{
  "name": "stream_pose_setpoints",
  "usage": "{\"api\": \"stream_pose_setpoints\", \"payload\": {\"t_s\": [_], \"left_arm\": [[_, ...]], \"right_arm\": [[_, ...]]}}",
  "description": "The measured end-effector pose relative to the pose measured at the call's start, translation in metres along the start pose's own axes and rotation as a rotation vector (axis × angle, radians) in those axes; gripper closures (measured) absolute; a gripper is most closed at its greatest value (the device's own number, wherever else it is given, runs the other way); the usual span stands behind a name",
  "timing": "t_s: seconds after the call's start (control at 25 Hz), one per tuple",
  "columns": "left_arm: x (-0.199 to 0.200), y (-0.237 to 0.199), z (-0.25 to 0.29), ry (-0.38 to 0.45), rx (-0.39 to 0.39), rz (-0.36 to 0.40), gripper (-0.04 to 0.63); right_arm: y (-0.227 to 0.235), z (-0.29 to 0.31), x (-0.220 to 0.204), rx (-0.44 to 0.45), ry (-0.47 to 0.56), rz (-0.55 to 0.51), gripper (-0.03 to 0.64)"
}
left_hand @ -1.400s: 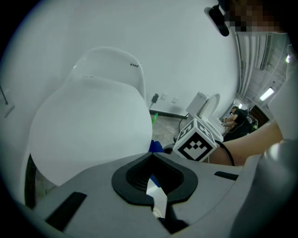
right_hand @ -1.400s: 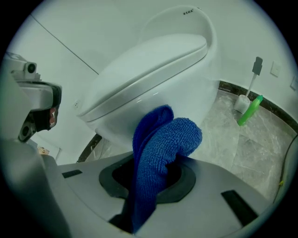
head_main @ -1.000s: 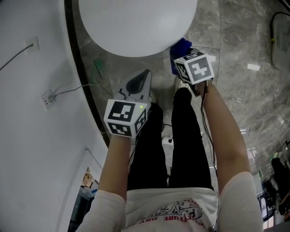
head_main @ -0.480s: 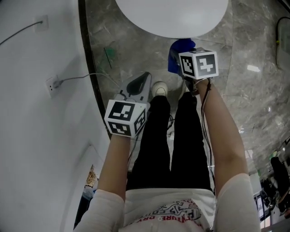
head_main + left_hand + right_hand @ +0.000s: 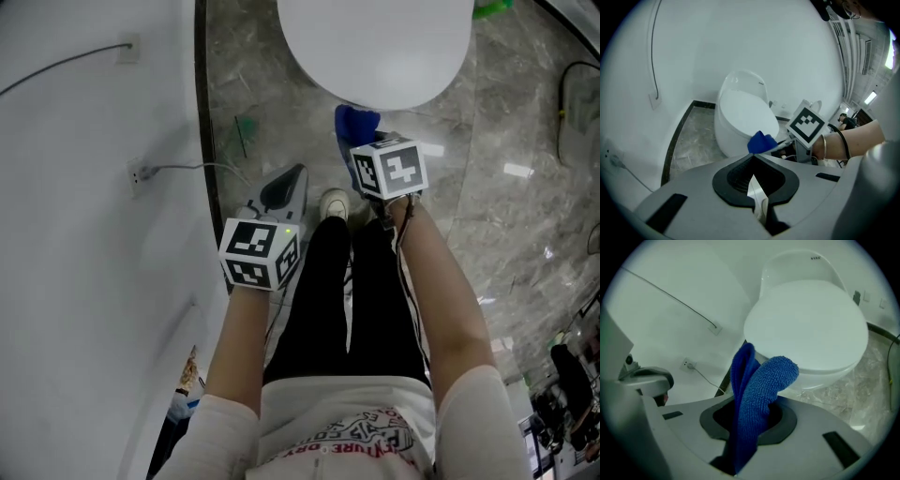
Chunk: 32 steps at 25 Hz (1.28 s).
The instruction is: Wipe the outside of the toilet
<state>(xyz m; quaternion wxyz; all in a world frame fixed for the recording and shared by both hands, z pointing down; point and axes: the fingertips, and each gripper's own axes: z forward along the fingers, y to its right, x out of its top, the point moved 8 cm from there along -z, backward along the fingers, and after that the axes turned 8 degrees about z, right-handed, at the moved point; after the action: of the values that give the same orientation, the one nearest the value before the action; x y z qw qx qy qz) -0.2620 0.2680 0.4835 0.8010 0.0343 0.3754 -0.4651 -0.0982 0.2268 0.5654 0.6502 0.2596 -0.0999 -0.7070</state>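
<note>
The white toilet (image 5: 375, 47) fills the top of the head view with its lid down. Its long axis runs straight away from the person toward the white wall (image 5: 84, 234), so the rounded front of the bowl faces them across the grey marbled floor (image 5: 516, 187). The right gripper (image 5: 367, 148) is plainly the nearer tool. It sits just below the front edge of the lid, jaws clamped on a folded blue microfibre cloth (image 5: 759, 390) whose free end sticks up and forward toward the bowl. In the right gripper view the toilet lies ahead and slightly to the right of the cloth. The two are close, but none of the views settles whether cloth and porcelain touch. The left gripper (image 5: 289, 186) hangs back beside the person's left leg, nearer the wall and well apart from the bowl. Its jaws are pressed together on nothing. I judge that the next wipe calls for a short push forward with the right gripper onto the bowl's front curve.
</note>
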Motion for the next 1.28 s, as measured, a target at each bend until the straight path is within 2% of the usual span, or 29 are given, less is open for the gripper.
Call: {"api": "stream_pose_setpoints", "payload": {"t_s": [0.16, 0.32, 0.44, 0.72, 0.92, 1.04, 1.28], "left_arm": [[0.048, 0.018, -0.034, 0.048, 0.003, 0.009, 0.588], [0.122, 0.034, -0.055, 0.15, -0.005, 0.068, 0.588], [0.175, 0.054, -0.082, 0.21, -0.014, 0.088, 0.588], [0.281, 0.106, -0.154, 0.354, -0.029, 0.171, 0.588], [0.337, 0.135, -0.207, 0.446, 0.003, 0.257, 0.588], [0.366, 0.145, -0.242, 0.504, 0.031, 0.3, 0.588], [0.397, 0.165, -0.303, 0.6, 0.069, 0.307, 0.588]], "right_arm": [[-0.026, -0.072, 0.01, -0.059, 0.067, -0.04, 0.545], [-0.045, -0.156, 0.06, -0.091, 0.245, -0.062, 0.545], [-0.067, -0.226, 0.086, -0.108, 0.337, -0.086, 0.545], [-0.117, -0.371, 0.111, -0.16, 0.497, -0.181, 0.545], [-0.144, -0.454, 0.115, -0.188, 0.623, -0.231, 0.545], [-0.16, -0.491, 0.122, -0.203, 0.654, -0.287, 0.545], [-0.184, -0.544, 0.124, -0.209, 0.734, -0.305, 0.545]]}}
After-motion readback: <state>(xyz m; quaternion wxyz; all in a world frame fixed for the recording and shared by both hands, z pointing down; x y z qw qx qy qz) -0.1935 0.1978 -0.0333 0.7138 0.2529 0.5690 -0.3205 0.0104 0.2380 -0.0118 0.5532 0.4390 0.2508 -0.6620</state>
